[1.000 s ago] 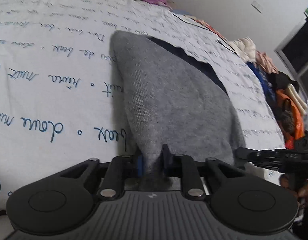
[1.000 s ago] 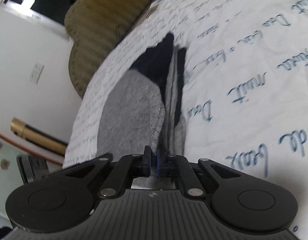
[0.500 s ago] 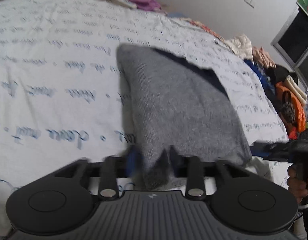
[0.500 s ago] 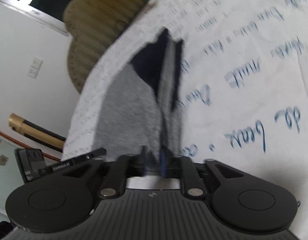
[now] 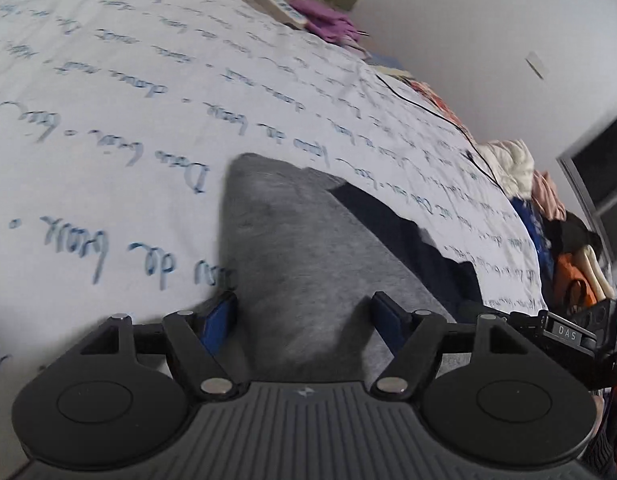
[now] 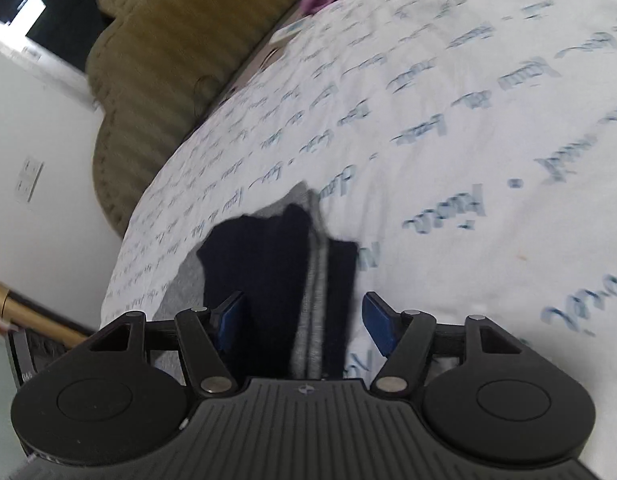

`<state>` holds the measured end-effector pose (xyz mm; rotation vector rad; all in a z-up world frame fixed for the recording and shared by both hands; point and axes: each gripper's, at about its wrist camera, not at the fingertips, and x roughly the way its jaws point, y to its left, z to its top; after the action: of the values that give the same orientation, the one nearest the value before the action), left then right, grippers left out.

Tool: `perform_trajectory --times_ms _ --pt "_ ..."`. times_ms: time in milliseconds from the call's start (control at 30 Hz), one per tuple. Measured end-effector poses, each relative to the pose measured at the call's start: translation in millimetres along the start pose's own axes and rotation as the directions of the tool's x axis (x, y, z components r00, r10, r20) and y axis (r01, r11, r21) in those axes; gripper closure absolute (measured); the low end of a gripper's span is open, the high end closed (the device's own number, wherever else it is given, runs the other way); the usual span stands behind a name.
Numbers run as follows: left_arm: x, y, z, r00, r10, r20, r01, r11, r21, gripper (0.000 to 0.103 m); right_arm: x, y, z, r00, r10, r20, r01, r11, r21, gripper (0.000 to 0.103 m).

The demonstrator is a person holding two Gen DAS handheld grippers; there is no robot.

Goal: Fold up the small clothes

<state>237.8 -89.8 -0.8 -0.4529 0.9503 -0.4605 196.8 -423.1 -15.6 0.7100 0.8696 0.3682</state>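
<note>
Grey-and-navy garment [image 5: 308, 264] lies loose on the sheet [image 5: 108, 128] between my left claw [image 5: 304, 316] and right claw [image 6: 304, 320], both still spreading. Only the left view catches the clothes pile [image 5: 548, 216].

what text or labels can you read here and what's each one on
"DAS": small plate on the right gripper, seen from the left wrist.
"de": blue script on the bedsheet, upside down, by the grey garment; the other script words are too blurred to read.
Remote markings: too small.
</note>
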Motion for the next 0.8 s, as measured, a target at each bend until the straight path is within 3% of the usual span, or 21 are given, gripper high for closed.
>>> perform_trajectory --times_ms 33,67,100,167,300,433,533,600,700,800 --pt "1.0 -1.2 -1.6 1.0 0.004 0.007 -0.004 1.0 0.012 0.038 2.7 -0.1 -1.8 1.0 0.023 -0.005 -0.023 1.0 -0.007 0.044" --pt "2.8 -2.0 -1.2 1.0 0.015 0.013 -0.016 1.0 0.023 0.068 5.5 -0.1 -4.4 0.999 0.042 -0.013 -0.042 0.999 -0.012 0.051" --pt "4.6 -1.2 -0.8 1.0 0.011 0.011 -0.011 1.0 0.026 0.073 6.7 -0.6 -6.7 0.999 0.049 -0.02 -0.049 0.999 -0.011 0.068" --pt "1.0 -2.1 -0.5 0.999 0.022 0.026 -0.023 0.999 0.032 0.076 8.7 -0.1 -8.8 0.996 0.079 -0.034 -0.079 0.997 0.01 0.076" --pt "-20.6 -6.8 -1.6 0.997 0.042 0.06 -0.046 0.996 0.082 0.079 1.7 28.7 -11.7 0.998 0.063 -0.004 -0.063 0.995 -0.081 0.078" --pt "-61.7 7.0 11.2 0.995 0.019 0.097 -0.024 0.998 0.056 0.079 -3.1 59.8 -9.4 0.988 0.157 0.006 -0.156 0.984 -0.092 0.078" --pt "-79.5 25.0 27.4 0.989 0.078 0.129 -0.086 0.995 0.055 0.079 12.6 85.3 -7.5 0.975 0.22 -0.011 -0.22 0.97 -0.099 0.078" --pt "-78.3 44.7 40.3 0.987 0.117 0.109 -0.119 0.993 0.013 0.079 32.2 95.8 -2.9 0.969 0.244 -0.027 -0.246 0.966 -0.08 0.078" --pt "-61.3 72.3 49.4 0.983 0.167 0.076 -0.166 0.986 -0.029 0.077 75.2 95.2 5.0 0.976 0.209 -0.061 -0.211 0.977 -0.032 0.077" --pt "-61.4 80.5 37.4 0.987 0.142 0.081 -0.136 0.988 -0.07 0.068 98.7 75.9 5.0 0.99 0.127 -0.063 -0.125 0.991 0.044 0.063"
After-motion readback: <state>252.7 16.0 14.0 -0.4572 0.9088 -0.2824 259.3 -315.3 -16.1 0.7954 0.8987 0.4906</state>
